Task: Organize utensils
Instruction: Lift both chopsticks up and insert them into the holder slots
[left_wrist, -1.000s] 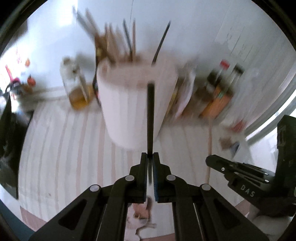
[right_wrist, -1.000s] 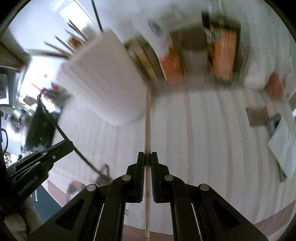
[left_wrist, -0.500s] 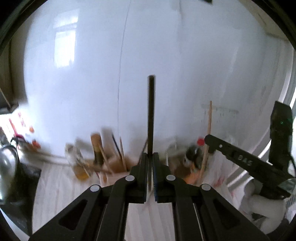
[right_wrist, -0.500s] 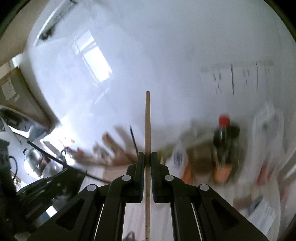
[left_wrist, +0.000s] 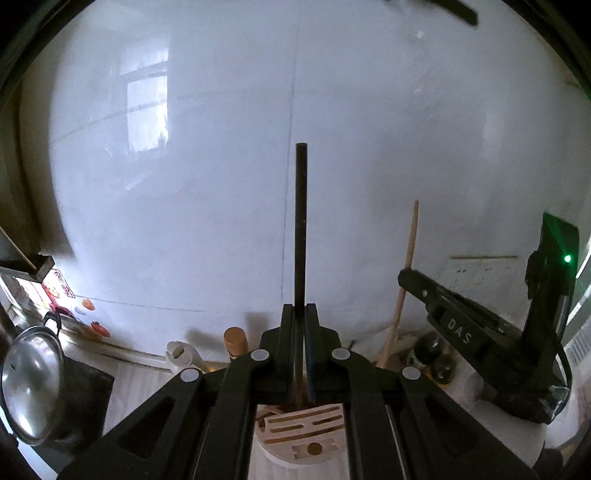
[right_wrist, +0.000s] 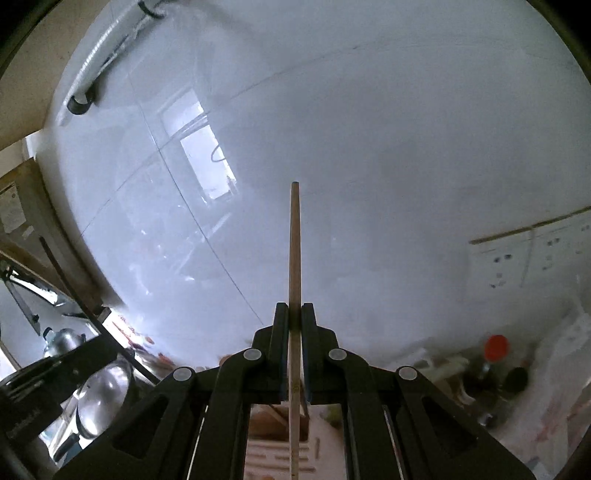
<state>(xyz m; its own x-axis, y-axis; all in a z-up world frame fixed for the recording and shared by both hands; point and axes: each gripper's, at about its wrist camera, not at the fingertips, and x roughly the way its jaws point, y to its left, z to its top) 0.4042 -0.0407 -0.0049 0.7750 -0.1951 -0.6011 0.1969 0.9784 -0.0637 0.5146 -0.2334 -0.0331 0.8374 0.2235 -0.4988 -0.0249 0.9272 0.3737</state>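
My left gripper is shut on a black chopstick that stands up against the white wall. Below it, between the finger arms, shows the slotted wooden lid of the white utensil holder. My right gripper is shut on a light wooden chopstick, also pointing up. In the left wrist view the right gripper appears at the right with its wooden chopstick. In the right wrist view the left gripper's body and its black chopstick show at lower left.
A steel pot sits at the left on a dark stove. Bottles stand along the wall: a wooden-capped one, a red-capped one and dark-capped ones. Sockets sit on the white wall at the right.
Both grippers have risen and tilted up with their chopsticks. The holder, once large ahead, has dropped beneath the fingers, and the wall now fills both views.
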